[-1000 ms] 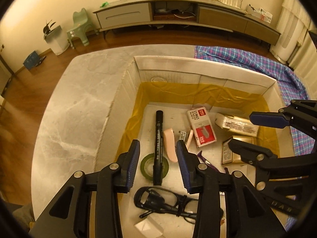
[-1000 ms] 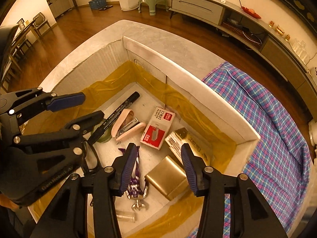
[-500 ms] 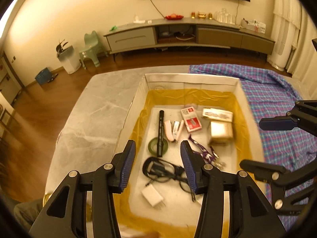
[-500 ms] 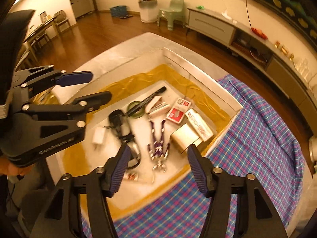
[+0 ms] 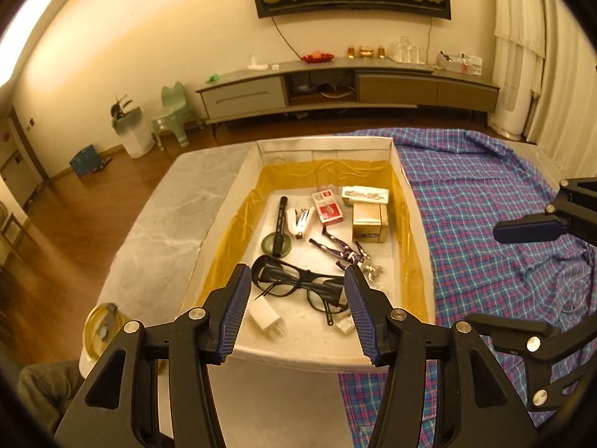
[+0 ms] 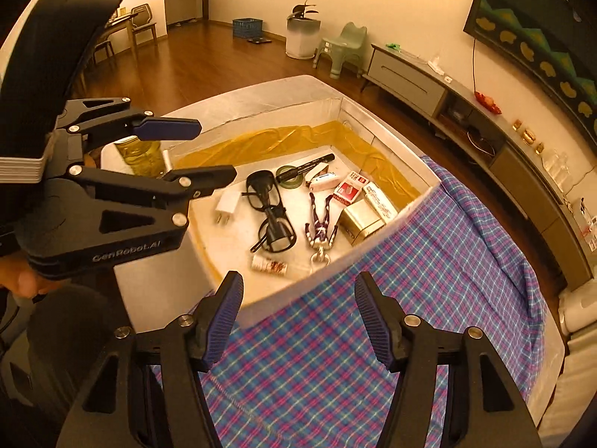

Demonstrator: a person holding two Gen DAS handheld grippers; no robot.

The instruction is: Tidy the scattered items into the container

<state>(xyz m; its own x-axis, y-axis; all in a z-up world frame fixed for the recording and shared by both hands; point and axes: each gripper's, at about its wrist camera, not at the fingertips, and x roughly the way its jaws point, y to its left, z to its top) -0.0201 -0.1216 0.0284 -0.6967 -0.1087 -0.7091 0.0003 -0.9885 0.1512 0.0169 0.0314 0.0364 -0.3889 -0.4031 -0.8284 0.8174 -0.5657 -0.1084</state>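
My left claw is opening, empty; my right claw is open, empty. The white rectangular box holds everything; I judge the tidying finished.

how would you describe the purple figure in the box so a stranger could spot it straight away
Find the white box with the yellow lining, beside the plaid cloth. On its floor, between the black glasses and the gold tin, lies the figure. It is the only purple, human-shaped thing there, limbs spread, with a metal ring at one end.
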